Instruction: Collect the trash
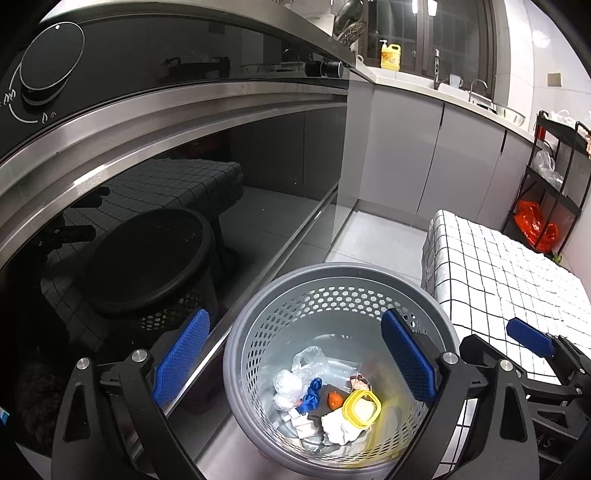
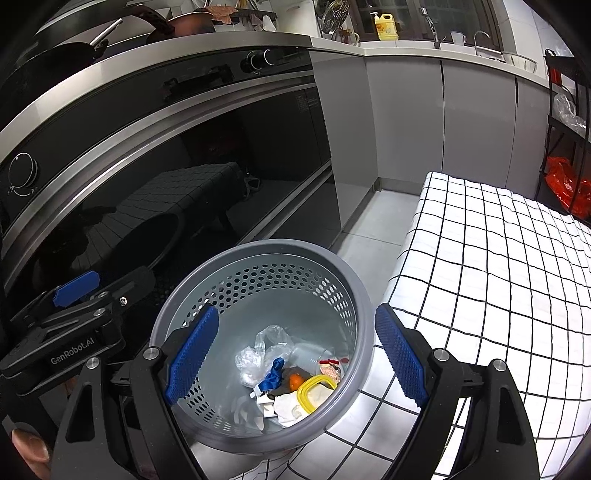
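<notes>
Home kitchen, black glass oven front (image 2: 177, 155) with knobs, grey cabinets (image 2: 406, 122), sink tap (image 2: 430, 26), yellow dish soap (image 2: 386, 26)

We can read "GenRobot.AI" in pale letters on the black body of the left tongs (image 2: 75, 291), low at the left of the right wrist view. On the oven's knob (image 1: 50, 61) panel we see small flame signs beside the dial, too small to read. A printed label on the oven door (image 2: 308, 101) is illegible.
</notes>
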{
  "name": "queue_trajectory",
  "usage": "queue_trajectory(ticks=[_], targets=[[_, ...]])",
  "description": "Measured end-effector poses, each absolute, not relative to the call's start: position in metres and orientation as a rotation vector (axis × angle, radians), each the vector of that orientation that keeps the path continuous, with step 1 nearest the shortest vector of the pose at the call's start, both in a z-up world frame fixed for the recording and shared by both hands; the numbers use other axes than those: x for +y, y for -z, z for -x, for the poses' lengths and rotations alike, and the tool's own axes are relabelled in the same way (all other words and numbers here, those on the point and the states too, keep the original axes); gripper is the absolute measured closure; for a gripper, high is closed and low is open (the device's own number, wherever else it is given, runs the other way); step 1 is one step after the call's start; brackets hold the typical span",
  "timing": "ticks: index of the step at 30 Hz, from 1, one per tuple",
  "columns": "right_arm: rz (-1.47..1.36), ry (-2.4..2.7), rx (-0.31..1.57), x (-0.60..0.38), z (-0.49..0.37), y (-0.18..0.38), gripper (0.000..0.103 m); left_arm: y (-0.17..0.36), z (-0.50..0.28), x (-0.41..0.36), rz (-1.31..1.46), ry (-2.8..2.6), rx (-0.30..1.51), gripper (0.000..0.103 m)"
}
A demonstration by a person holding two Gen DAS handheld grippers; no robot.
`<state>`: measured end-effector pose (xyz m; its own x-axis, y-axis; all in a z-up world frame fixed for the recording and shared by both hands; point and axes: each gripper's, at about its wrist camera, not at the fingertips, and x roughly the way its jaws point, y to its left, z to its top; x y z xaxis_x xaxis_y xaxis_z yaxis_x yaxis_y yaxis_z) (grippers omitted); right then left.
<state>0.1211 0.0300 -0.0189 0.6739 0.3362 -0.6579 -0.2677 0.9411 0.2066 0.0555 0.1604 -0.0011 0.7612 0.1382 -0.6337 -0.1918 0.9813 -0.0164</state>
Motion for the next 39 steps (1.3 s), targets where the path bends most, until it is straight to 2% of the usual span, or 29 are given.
queue_trajectory(ticks=[5, 39], targets=[[-0.096, -0.338, 0.755, 0.031, -0.1207, 0.0186, 0.02, 0.0005, -0.0553, 0.1618, 0.084, -0.184, 0.682, 0.007], [-0.085, -0.337, 0.747, 0.0324, -0.1196, 0.0156, 0.02, -0.0007, -0.0557, 0.1659, 0.074, -0.23, 0.671, 0.007]])
